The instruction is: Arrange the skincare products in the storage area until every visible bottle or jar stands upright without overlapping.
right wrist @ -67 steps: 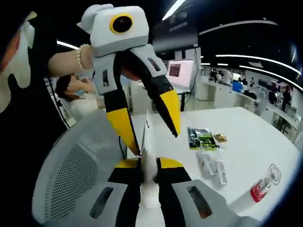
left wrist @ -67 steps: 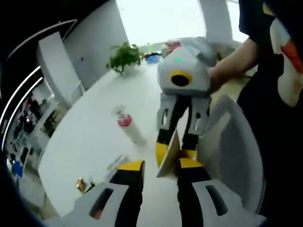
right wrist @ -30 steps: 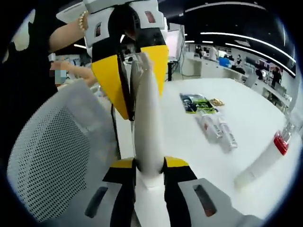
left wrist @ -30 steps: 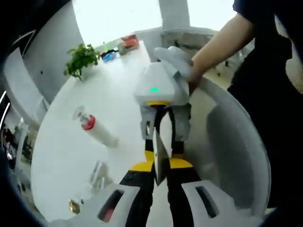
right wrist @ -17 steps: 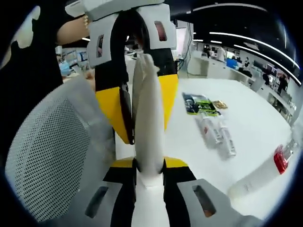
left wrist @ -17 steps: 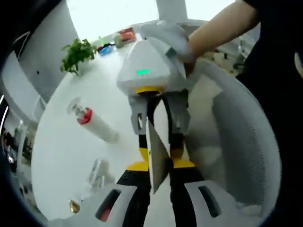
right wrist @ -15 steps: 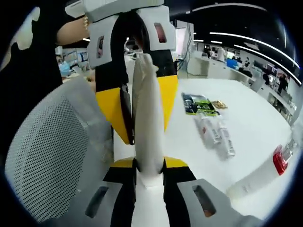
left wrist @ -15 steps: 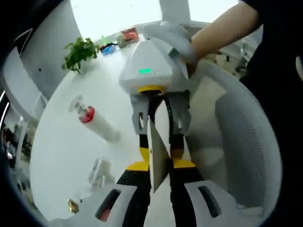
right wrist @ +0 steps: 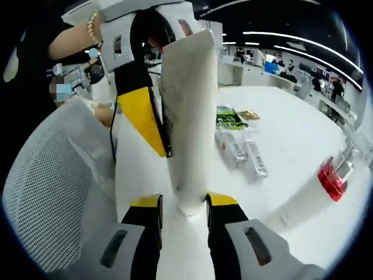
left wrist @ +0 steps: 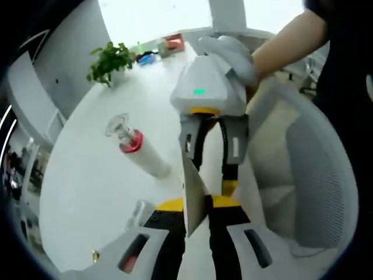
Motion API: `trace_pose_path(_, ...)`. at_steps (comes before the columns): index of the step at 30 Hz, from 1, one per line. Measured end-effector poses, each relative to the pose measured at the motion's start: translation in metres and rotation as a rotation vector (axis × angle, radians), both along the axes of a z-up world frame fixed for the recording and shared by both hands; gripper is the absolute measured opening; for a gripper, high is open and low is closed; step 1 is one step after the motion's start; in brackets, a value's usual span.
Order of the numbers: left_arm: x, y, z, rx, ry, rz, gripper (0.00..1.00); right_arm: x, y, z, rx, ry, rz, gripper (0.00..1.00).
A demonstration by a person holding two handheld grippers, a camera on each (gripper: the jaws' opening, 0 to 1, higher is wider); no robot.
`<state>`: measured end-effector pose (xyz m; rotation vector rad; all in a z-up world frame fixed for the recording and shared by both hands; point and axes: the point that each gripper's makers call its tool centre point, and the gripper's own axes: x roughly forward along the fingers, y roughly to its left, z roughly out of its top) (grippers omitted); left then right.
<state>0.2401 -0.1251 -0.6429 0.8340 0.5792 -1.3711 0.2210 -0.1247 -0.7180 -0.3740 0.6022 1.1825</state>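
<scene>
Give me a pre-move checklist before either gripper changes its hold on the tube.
1. Left gripper shut on the flat end of the white tube: ok.
2. Right gripper holding the tube's lower end: cannot tell, a gap shows beside one jaw.
3. Tube lifted off the white table: ok.
4. Red-collared bottle upright: not ok, lying on the table.
5. Two small tubes upright: not ok, lying flat side by side.
6. Storage area located: cannot tell.
</scene>
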Motion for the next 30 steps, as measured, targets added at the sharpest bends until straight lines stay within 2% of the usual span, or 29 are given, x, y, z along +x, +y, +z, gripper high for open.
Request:
trace_pose_path(6,0.022,-0.005,-0.001,-0.001,-0.012,0.005,0.19,-0.004,-0.022,-0.007,0.025,0.027,-0.094,0.39)
trace_pose_path(16,0.056,-0.018,-0.001,0.004,-0.023,0.004,0.19,-0.008,-0.045,-0.006,0.084,0.055,-0.202,0.49)
trace_pose_path(20,0.066,-0.023,-0.001,0.002,-0.027,0.010,0.19,-0.013,-0.051,-0.007,0.076,0.061,-0.219,0.56)
trace_pose_path(27,0.081,-0.028,-0.001,-0.001,-0.028,0.009,0.19,-0.018,-0.063,-0.008,0.078,0.065,-0.274,0.62)
trace_pose_path(30,0.082,-0.031,0.000,-0.001,-0.028,0.007,0.19,-0.018,-0.066,-0.009,0.044,0.051,-0.273,0.66)
